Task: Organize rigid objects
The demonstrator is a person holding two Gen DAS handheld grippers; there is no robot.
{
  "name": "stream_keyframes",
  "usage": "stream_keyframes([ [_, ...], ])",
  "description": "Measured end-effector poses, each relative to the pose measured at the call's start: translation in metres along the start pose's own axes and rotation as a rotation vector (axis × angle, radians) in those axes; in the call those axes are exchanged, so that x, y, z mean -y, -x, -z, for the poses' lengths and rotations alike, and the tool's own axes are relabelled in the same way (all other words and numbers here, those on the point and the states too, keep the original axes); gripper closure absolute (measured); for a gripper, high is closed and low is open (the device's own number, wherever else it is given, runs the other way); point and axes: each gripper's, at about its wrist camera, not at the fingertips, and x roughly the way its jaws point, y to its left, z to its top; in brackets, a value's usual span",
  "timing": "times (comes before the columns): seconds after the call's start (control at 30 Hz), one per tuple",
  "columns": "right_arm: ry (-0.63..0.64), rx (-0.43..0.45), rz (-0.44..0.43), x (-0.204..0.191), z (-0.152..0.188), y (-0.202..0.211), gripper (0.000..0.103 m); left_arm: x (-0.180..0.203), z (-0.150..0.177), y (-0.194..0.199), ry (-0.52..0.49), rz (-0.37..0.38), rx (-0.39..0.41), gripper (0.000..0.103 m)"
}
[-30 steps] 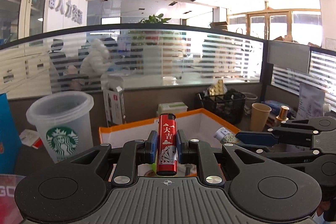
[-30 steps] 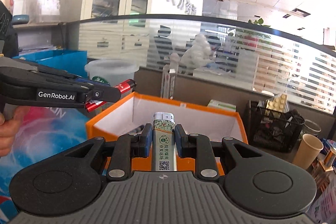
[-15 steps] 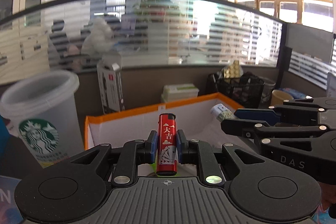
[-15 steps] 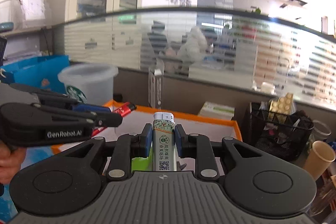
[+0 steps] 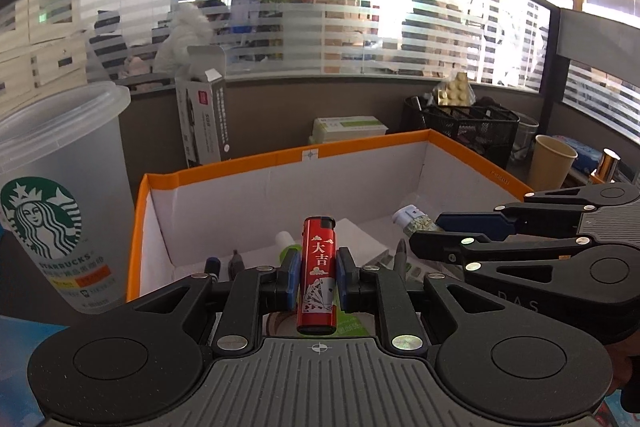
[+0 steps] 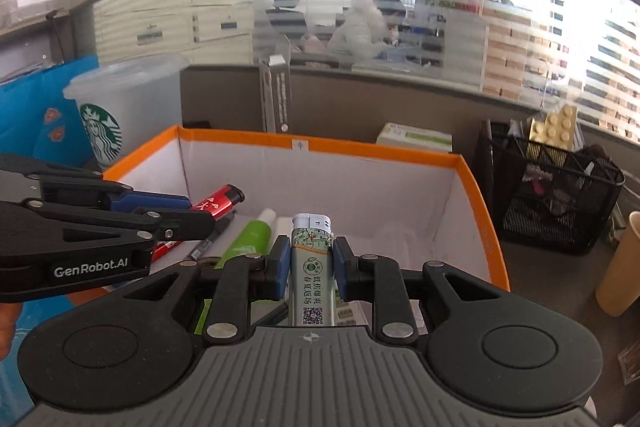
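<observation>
My left gripper [image 5: 318, 269] is shut on a red lighter [image 5: 318, 259] with white characters, held upright over the near side of an orange-rimmed white box [image 5: 360, 147]. My right gripper [image 6: 310, 263] is shut on a green-and-white lighter [image 6: 311, 259], also upright, above the same box [image 6: 360, 151]. In the right wrist view the left gripper [image 6: 188, 219] comes in from the left with the red lighter [image 6: 216, 203] sticking out. In the left wrist view the right gripper [image 5: 432, 235] reaches in from the right with its lighter [image 5: 414, 221]. Pens and a green tube [image 6: 246, 241] lie inside the box.
A frosted Starbucks cup [image 5: 56, 195] stands left of the box. A tall grey carton [image 5: 204, 123] and a flat green-white packet [image 5: 348, 129] stand behind it. To the right are a black mesh basket [image 6: 556, 195] and a paper cup [image 6: 618, 263]. A glass partition closes the back.
Both grippers have moved forward and down toward the box, each still holding its lighter. The box's inside and its contents now show in both views.
</observation>
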Motion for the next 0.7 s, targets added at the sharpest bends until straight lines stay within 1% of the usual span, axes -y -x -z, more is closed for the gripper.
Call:
stream_keyframes([
  [0.03, -0.002, -0.007, 0.003, 0.0, 0.001, -0.002, 0.081, 0.0, 0.001, 0.0, 0.002, -0.001, -0.001, 0.086],
  [0.07, -0.003, -0.007, 0.004, 0.0, 0.002, -0.002, 0.08, 0.0, 0.002, 0.001, 0.003, -0.007, 0.003, 0.082],
  [0.1, -0.005, -0.007, 0.007, 0.0, 0.003, -0.002, 0.078, 0.0, 0.003, 0.002, 0.003, -0.011, 0.004, 0.082],
  [0.17, -0.004, 0.002, 0.013, -0.001, 0.003, 0.001, 0.064, -0.001, 0.004, 0.006, 0.008, -0.011, 0.008, 0.081],
  [0.2, -0.002, 0.006, 0.015, -0.002, 0.003, 0.002, 0.061, -0.002, 0.003, 0.008, 0.012, -0.012, 0.009, 0.079],
  [0.23, -0.002, 0.012, 0.018, -0.003, 0.003, 0.005, 0.06, -0.002, 0.004, 0.01, 0.016, -0.015, 0.012, 0.073],
  [0.27, -0.003, 0.015, 0.02, -0.003, 0.003, 0.006, 0.06, -0.002, 0.005, 0.013, 0.02, -0.021, 0.015, 0.065],
  [0.3, -0.005, 0.02, 0.021, -0.005, 0.003, 0.009, 0.06, -0.003, 0.006, 0.017, 0.024, -0.026, 0.023, 0.06],
  [0.37, -0.01, 0.035, 0.019, -0.008, 0.004, 0.017, 0.06, -0.003, 0.007, 0.027, 0.03, -0.04, 0.047, 0.044],
  [0.4, -0.013, 0.042, 0.018, -0.01, 0.005, 0.023, 0.06, -0.003, 0.008, 0.032, 0.031, -0.052, 0.059, 0.041],
  [0.47, -0.014, 0.056, 0.023, -0.013, 0.008, 0.031, 0.059, -0.002, 0.01, 0.043, 0.038, -0.073, 0.086, 0.025],
  [0.5, -0.017, 0.064, 0.026, -0.015, 0.009, 0.036, 0.059, -0.002, 0.011, 0.049, 0.043, -0.082, 0.096, 0.021],
  [0.57, -0.024, 0.078, 0.027, -0.019, 0.012, 0.046, 0.058, -0.002, 0.013, 0.06, 0.055, -0.094, 0.124, 0.011],
  [0.6, -0.03, 0.087, 0.026, -0.021, 0.013, 0.052, 0.057, -0.002, 0.015, 0.065, 0.06, -0.1, 0.133, 0.009],
  [0.67, -0.041, 0.109, 0.037, -0.024, 0.016, 0.064, 0.049, -0.003, 0.018, 0.076, 0.076, -0.112, 0.145, 0.002],
  [0.7, -0.045, 0.117, 0.043, -0.026, 0.018, 0.069, 0.046, -0.003, 0.019, 0.08, 0.085, -0.115, 0.151, 0.001],
])
